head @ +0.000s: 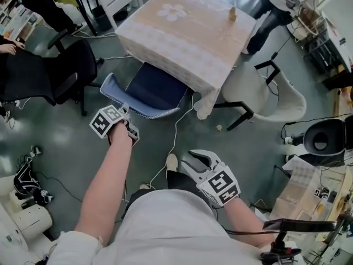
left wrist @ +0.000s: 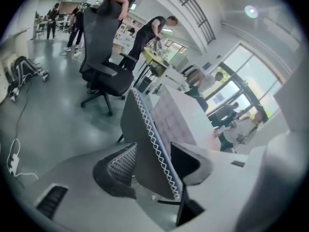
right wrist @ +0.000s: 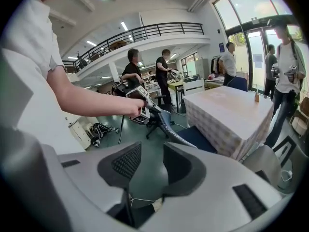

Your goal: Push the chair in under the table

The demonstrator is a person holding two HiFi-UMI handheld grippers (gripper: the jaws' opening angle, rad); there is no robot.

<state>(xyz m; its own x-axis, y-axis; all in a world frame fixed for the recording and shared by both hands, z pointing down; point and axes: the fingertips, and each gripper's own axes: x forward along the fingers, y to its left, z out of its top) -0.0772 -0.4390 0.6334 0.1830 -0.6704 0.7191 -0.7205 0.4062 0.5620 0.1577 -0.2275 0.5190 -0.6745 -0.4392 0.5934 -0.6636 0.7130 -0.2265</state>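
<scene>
Head view with both gripper views, read left to right. A black office chair stands well apart at the far left and plays no part.

The left hand-held gripper sits on the top rim of the backrest of the blue chair. In the left gripper view its jaws straddle the zigzag-trimmed edge, one pad on each face, and appear closed on it.

The chair stands at the near side of the cloth-covered desk. The front of its seat is already beneath the hanging cloth, and its backrest is on the person's side. The seat thus points toward the desk, up and to the right in the head view. The long axis of the backrest rim lies across that line, roughly left to right.

By judgement the frame is stiff and of moderate weight, and the padded fabric is soft and yields a little under the pads. The legs should drag rather than roll, though they are hidden. A white cable on the floor just beside the chair could snag. The best hold is the rim near its middle, since the present hold looks left of centre and may turn the chair.

The right hand-held gripper hangs low near the person's body, its jaws narrowly apart and empty. A white chair stands at the desk's right side.
</scene>
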